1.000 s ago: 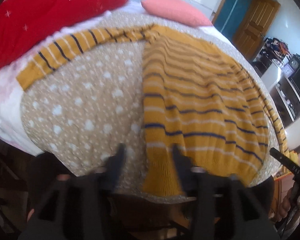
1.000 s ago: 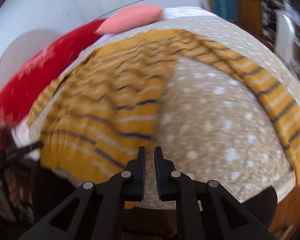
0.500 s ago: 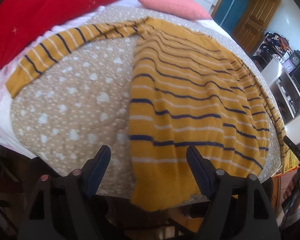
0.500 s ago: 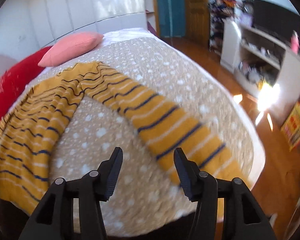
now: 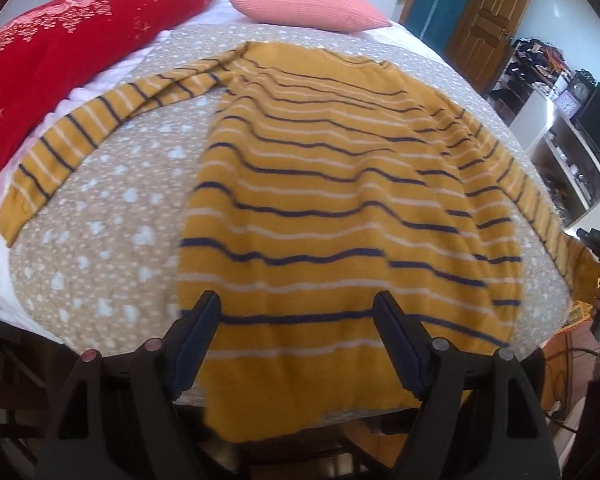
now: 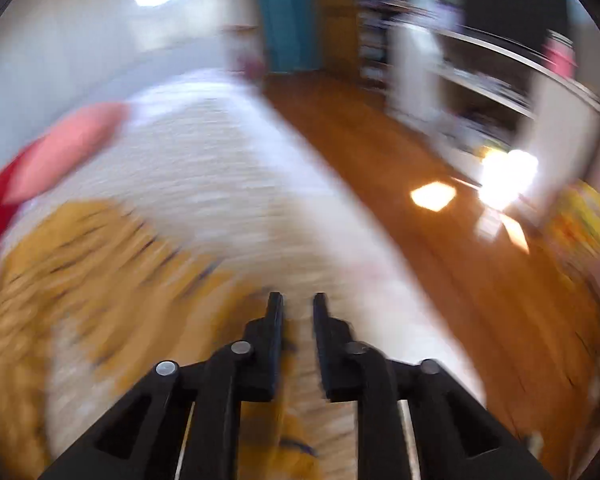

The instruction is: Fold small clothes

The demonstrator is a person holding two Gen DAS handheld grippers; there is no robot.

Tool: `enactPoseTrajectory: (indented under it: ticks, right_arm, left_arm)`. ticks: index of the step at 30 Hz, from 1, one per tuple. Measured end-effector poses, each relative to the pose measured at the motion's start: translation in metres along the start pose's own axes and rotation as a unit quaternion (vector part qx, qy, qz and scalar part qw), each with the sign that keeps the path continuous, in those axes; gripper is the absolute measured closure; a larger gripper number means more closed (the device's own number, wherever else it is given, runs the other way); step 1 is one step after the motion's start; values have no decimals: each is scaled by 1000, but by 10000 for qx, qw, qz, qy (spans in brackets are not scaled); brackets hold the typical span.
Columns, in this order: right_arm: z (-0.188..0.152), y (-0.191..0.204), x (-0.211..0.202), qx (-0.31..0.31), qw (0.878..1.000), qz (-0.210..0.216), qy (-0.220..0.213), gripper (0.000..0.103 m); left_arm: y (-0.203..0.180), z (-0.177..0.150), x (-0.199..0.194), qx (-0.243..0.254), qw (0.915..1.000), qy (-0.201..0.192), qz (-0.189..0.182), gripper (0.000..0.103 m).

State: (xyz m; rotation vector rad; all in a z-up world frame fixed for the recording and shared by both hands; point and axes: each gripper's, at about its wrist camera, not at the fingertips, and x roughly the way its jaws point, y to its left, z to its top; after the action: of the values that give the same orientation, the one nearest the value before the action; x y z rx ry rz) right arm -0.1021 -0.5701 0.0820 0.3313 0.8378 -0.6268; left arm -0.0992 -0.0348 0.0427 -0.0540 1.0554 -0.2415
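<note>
Mustard-yellow knitted sweater with navy and white stripes (image 5: 340,200) lies flat, unfolded, on the bed (image 5: 100,240); left tongs (image 5: 296,338) wide and empty, right tongs (image 6: 297,308) closing, seemingly empty.

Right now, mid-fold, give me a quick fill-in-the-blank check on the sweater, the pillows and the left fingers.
1. The sweater is mustard yellow with dark and ____ stripes.
2. The pillow beside the red pillow is ____.
3. The left gripper has its fingers ____, with the sweater's hem lying below them.
4. The sweater lies on a beige blanket with a white ____ print.

Missing words: white; pink; open; heart
</note>
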Motion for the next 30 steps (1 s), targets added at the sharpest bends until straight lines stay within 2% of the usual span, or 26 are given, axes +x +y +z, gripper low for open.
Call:
enactPoseTrajectory:
  ticks: [1, 2, 4, 6, 10, 12, 15, 16, 19, 23, 24, 25, 26, 28, 30]
  right_arm:
    - [-1, -8, -7, 120, 9998, 139, -92, 83]
    - [-6, -21, -19, 342, 9982, 447, -227, 72]
    - [-19, -36, -35, 683, 9940, 783, -355, 59]
    - [-37, -48, -48, 975, 9882, 1119, -376, 59]
    - [-82, -58, -63, 1554, 9795, 1236, -329, 58]
    - [-109, -64, -66, 2059, 9633, 1705, -262, 58]
    - [-135, -61, -56, 2504, 9361, 2471, -35, 58]
    - [-139, -57, -52, 2545, 9312, 2611, 33, 58]
    - [-138, -45, -32, 2628, 9310, 2526, 187, 58]
    - [-121, -49, -19, 2910, 9264, 2391, 79, 58]
    - [-114, -48, -18, 2889, 9293, 2298, 104, 58]
    - [-108, -45, -17, 2853, 9327, 2203, 120, 64]
    - [-102, -42, -17, 2746, 9399, 2025, 123, 77]
    - [-89, -34, -18, 2382, 9563, 1691, 135, 83]
    - [-75, -26, -20, 2128, 9661, 1453, 146, 87]
  left_arm:
    - [-4, -1, -1, 56, 10000, -11, -38, 26]
    - [-8, -1, 0, 120, 9999, -15, -36, 26]
    - [-16, -1, 2, 253, 9997, -4, 14, 26]
    - [-20, 1, 6, 310, 9995, 58, -4, 26]
    - [-27, 3, 13, 343, 9992, 142, -129, 26]
    - [-31, 2, 13, 439, 9989, 130, -132, 26]
    - [-34, 0, 13, 509, 9985, 133, -130, 26]
    - [-33, 0, 13, 494, 9986, 133, -147, 26]
    - [-30, 0, 8, 423, 9989, 67, -181, 26]
    - [-21, 4, -4, 382, 9989, -208, -200, 26]
    - [-18, 5, -6, 357, 9988, -275, -210, 26]
    - [-15, 7, -7, 330, 9987, -326, -215, 26]
    - [-12, 9, -9, 296, 9986, -380, -225, 26]
    - [-5, 14, -11, 239, 9980, -502, -285, 25]
    - [0, 24, -12, 243, 9966, -702, -342, 25]
